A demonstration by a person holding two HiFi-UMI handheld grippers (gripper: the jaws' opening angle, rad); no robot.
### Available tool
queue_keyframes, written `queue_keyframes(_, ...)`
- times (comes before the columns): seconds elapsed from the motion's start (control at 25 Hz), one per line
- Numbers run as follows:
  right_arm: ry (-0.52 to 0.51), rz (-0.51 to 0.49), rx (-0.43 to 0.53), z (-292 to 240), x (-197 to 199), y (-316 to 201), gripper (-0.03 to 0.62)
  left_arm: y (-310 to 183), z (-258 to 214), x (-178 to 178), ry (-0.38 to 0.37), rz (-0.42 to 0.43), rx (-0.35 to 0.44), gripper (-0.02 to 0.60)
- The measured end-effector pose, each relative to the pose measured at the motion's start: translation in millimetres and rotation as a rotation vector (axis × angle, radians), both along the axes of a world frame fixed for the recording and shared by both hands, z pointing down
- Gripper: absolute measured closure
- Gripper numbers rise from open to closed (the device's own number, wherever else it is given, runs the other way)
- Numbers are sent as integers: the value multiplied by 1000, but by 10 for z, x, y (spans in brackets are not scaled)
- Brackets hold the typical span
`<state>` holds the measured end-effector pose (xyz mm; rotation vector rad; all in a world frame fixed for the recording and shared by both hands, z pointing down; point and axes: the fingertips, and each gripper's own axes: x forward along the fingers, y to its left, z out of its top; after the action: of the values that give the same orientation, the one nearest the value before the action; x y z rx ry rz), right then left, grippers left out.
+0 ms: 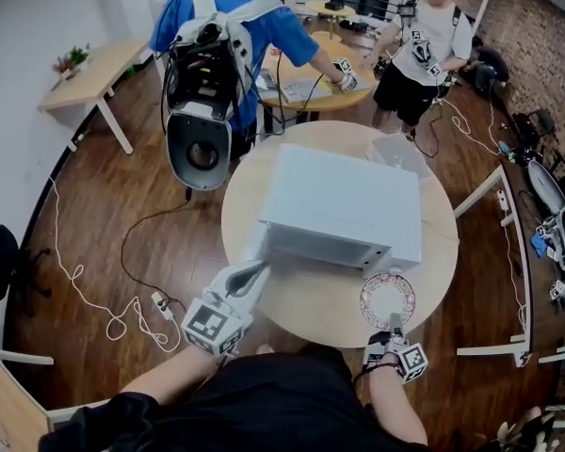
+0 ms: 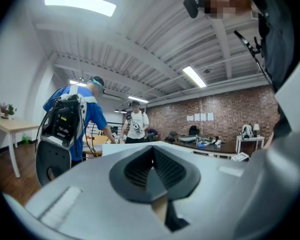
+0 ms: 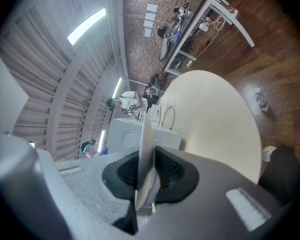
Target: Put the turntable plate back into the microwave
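Right tongs (image 1: 393,324) clamped on turntable plate (image 1: 387,297) rim, left tongs (image 1: 257,271) apparently closed, beside microwave (image 1: 344,205)

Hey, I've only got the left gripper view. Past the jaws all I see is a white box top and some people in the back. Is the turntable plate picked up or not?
Observer: Yes. The right gripper is shut on the turntable plate at its near rim. The right gripper view shows the plate edge-on between its jaws.
Operator: Where's the plate compared with the microwave?
Observer: Not inside. In the head view it sits just outside the microwave's front right corner, over the round table. I can't tell whether it rests on the table.
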<state>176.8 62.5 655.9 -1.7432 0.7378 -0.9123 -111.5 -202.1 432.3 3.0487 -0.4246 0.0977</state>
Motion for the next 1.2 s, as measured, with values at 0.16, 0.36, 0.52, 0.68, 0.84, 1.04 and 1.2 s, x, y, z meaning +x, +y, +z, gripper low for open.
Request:
queue_keyframes(0.16,-10,-17,-9,32,-54,-64,560,1,14,-62,-1,-10,-5,577)
queue_keyframes(0.36,-9,-49,-5,50,-121,-151,560,7,1,-116,-4,-17,-4,577)
queue_keyframes(0.52,-11,-66,-5,72,-148,-193,560,26,10,-144,-4,-24,-5,577)
queue_keyframes(0.68,-18,-86,-3,79,-185,-261,560,41,18,-165,-6,-34,-8,577)
queue_keyframes(0.84,-15,-118,1,109,-223,-347,560,18,10,-191,-3,-48,-11,577)
queue_keyframes(1.04,-25,-157,-4,138,-274,-427,560,52,19,-198,-2,-63,-15,577)
queue_keyframes(1.2,-35,-190,1,147,-343,-528,560,52,26,-245,-1,-80,-21,577)
